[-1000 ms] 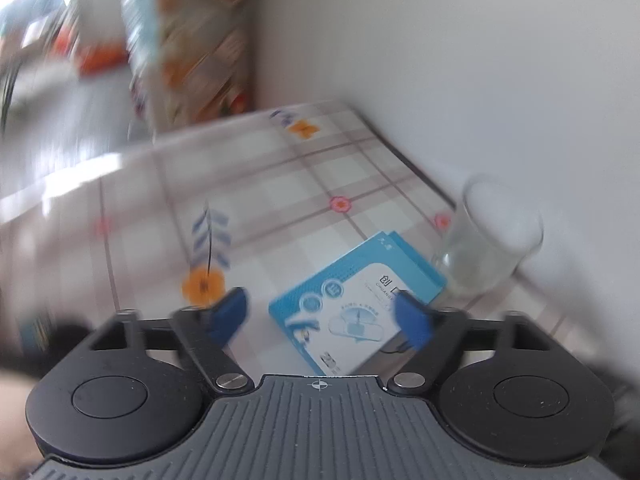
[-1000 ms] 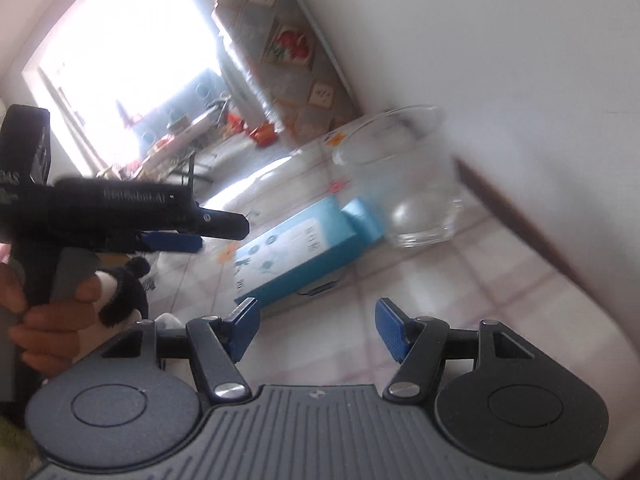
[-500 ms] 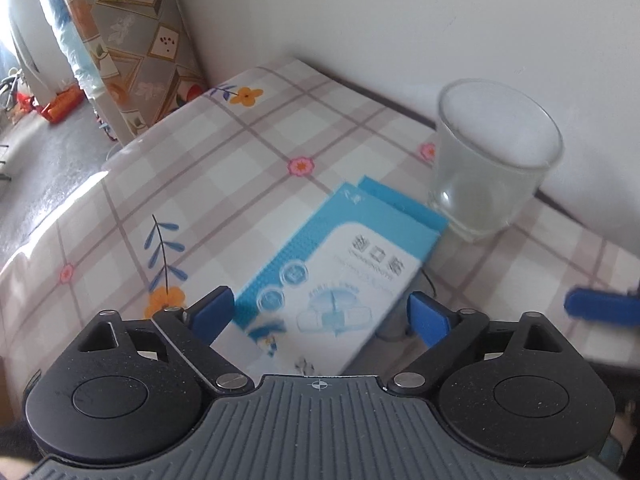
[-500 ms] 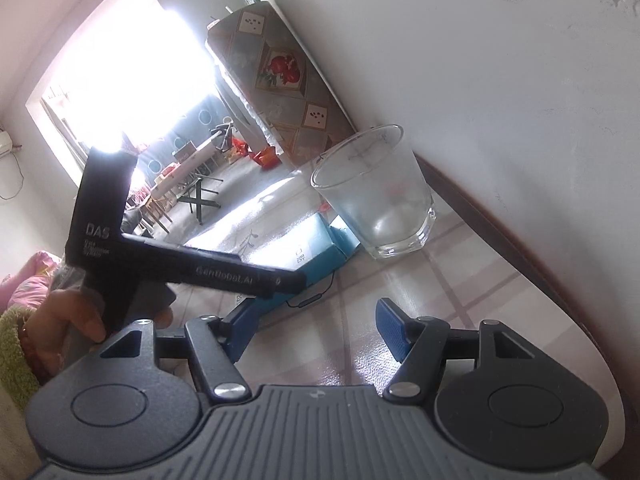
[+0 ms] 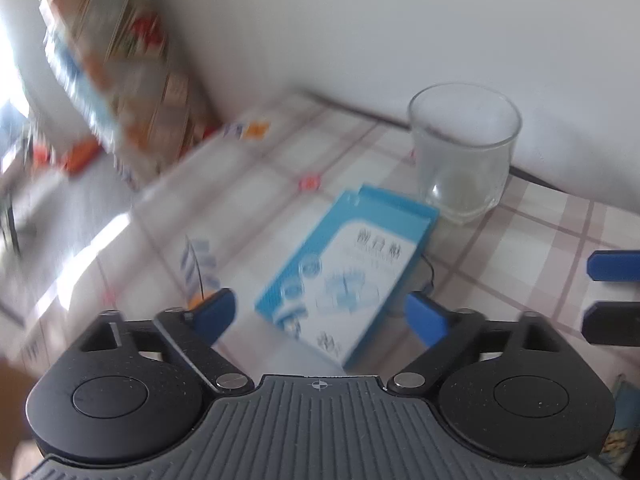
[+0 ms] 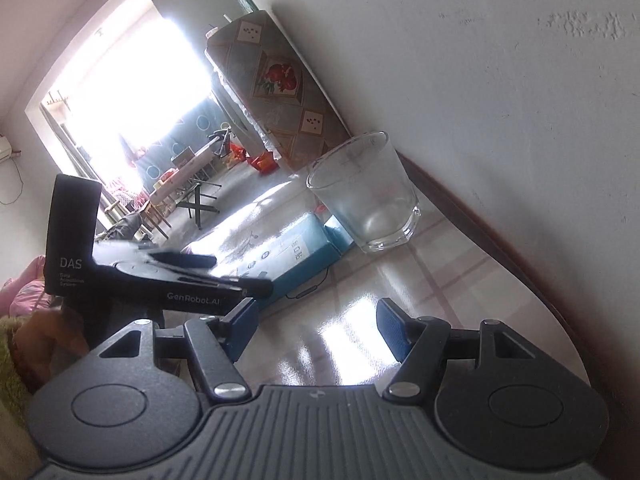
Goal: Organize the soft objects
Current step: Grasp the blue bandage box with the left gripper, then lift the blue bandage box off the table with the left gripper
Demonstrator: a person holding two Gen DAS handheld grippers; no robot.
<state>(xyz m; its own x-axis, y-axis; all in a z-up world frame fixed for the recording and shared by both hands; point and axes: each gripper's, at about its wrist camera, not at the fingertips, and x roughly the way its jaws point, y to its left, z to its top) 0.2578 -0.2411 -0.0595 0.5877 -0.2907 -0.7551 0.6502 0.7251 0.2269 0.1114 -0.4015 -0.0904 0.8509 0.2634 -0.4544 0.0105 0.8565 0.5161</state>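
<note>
Looking along the left gripper (image 5: 320,314), the left wrist view shows its two blue fingers spread apart with nothing between them, poised above the near end of a blue packet (image 5: 348,272). The packet lies flat on a checked tablecloth (image 5: 532,248), and its far corner sits just beside an upright glass (image 5: 464,152) standing near the wall (image 5: 400,24). Blue finger tips of the right gripper (image 5: 614,266) enter at the right edge. The view is motion-blurred on the left. In the right wrist view, the right gripper (image 6: 316,326) also has its fingers apart and holds nothing, hovering over bare tablecloth (image 6: 440,280). The packet (image 6: 292,256) lies ahead to the left, the glass (image 6: 364,192) just beyond it, and the left gripper (image 6: 188,270) reaches over the packet's near end.
</note>
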